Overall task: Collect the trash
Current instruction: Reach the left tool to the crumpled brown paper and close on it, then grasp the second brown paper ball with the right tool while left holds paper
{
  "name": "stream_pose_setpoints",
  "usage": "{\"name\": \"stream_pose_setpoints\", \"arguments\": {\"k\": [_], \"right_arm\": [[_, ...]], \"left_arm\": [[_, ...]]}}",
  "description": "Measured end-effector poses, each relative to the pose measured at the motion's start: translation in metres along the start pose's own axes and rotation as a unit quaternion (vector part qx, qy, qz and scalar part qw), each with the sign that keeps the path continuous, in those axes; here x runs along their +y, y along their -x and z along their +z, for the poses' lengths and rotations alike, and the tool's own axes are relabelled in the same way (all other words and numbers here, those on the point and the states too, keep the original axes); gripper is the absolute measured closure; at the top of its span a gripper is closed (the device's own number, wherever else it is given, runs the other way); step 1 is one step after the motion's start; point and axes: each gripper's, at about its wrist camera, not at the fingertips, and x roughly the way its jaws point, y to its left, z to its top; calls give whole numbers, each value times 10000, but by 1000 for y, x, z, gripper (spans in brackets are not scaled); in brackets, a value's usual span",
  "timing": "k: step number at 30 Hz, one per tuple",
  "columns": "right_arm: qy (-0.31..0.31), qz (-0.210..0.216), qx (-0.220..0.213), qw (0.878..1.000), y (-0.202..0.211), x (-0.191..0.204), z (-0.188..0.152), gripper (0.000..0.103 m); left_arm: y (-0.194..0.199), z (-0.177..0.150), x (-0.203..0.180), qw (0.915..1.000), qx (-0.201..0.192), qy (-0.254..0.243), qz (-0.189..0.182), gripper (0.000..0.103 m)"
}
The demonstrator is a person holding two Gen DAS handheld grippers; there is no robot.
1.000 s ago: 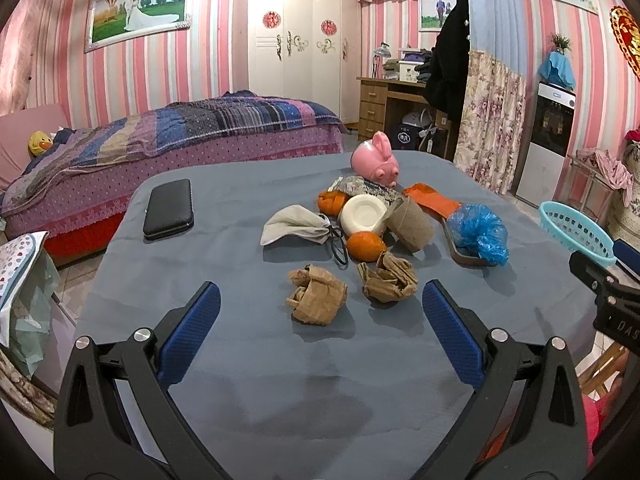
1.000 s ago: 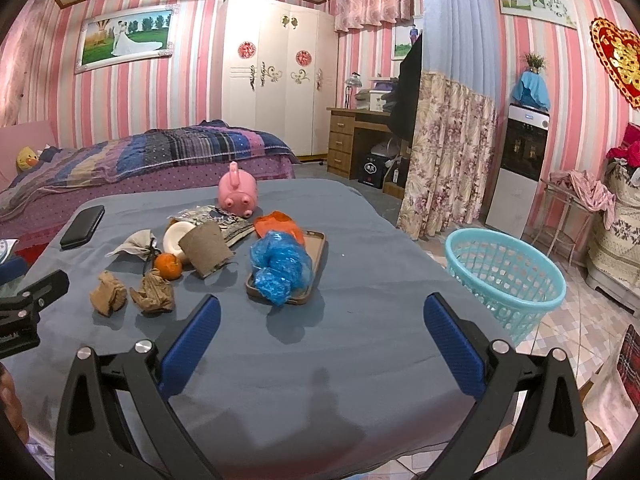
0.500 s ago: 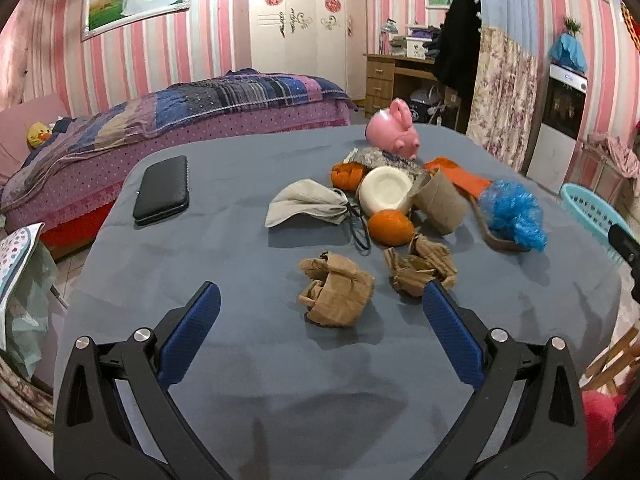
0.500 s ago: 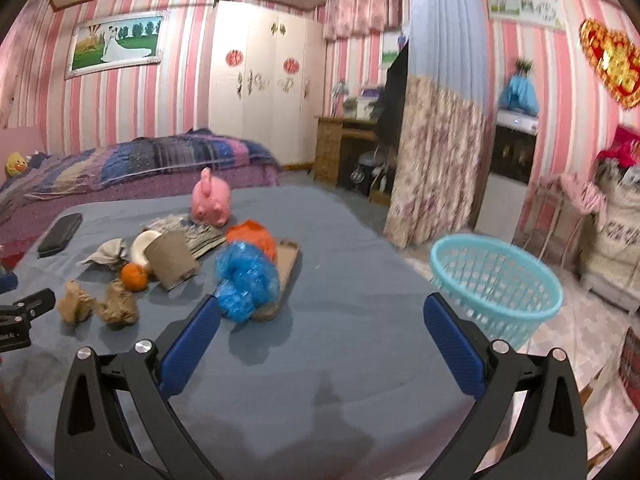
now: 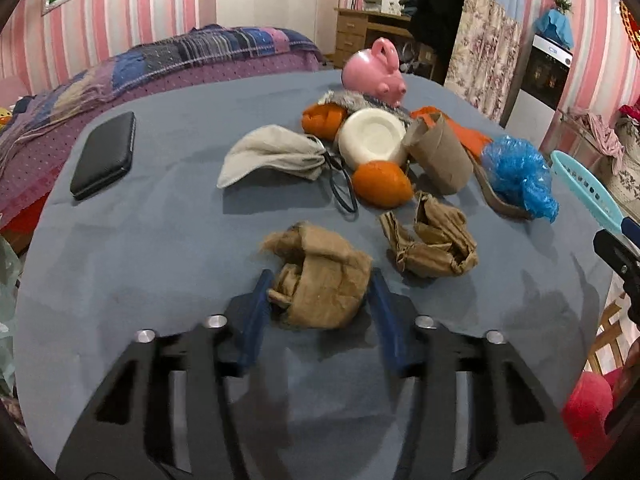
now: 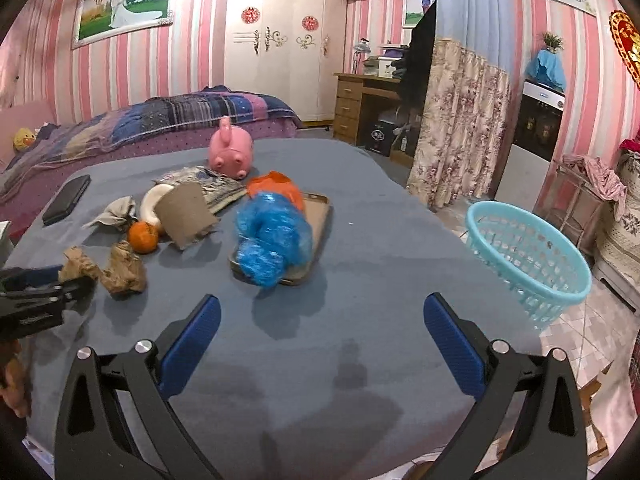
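On the blue-grey tablecloth (image 5: 160,248) lie two crumpled brown paper wads. My left gripper (image 5: 320,288) has the nearer wad (image 5: 320,280) between its blue pads; the jaws are closing and both pads touch its sides. The second wad (image 5: 432,240) lies just right of it, apart. From the right wrist view, the held wad (image 6: 76,264) sits at the far left. My right gripper (image 6: 322,302) stands open over bare cloth, with a blue plastic bag (image 6: 272,240) on a brown tray ahead of it. A teal basket (image 6: 528,256) stands on the floor to the right.
Behind the wads lie an orange (image 5: 380,184), a cardboard tube (image 5: 440,156), a white bowl (image 5: 372,140), a grey cloth pouch (image 5: 276,156) and a pink piggy bank (image 5: 376,68). A black case (image 5: 104,156) lies far left. A bed stands beyond the table.
My left gripper has moved forward and down to the nearer paper wad, and its jaws have gone from wide open to closing around it. The right gripper has drifted slightly and stays open.
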Motion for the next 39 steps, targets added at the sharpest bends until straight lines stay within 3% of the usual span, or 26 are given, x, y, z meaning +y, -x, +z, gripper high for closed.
{"name": "stream_pose_setpoints", "arguments": {"k": [3,9,13,18,24,26,28,29,30,35,39], "right_arm": [[138,79,57,9999,-2,16,0,4],[329,458,151,9983,-8,56,1,4],[507,766,278,9954,-17,88,-1,4],[634,861,485,9931,-35,117,-1,4],[839,844,644,9908,-55,141,7,5],[856,897,697,9898,-57,146,8,14],[985,1005,771,9870,-61,153,10,32],[1039,1096,815,9852,-63,155,10,49],[1051,1156,835,9842,-63,156,11,53],[895,1322,566,9855,-47,139,16,54],[674,1276,346,9889,-28,101,28,54]], "left_arm": [[6,0,1,9999,-82,-58,-68,58],[32,0,30,9981,-423,-181,398,58],[41,0,63,9961,-462,29,747,58],[42,-3,98,9952,-456,453,743,58],[34,-7,105,9949,-421,356,846,58],[32,-7,104,9951,-424,324,835,57],[30,-6,103,9951,-390,294,857,57],[29,-5,102,9951,-369,275,880,57],[28,-5,101,9950,-358,260,896,57],[32,6,88,9946,-406,174,937,57],[39,20,70,9947,-547,126,864,57]]}}
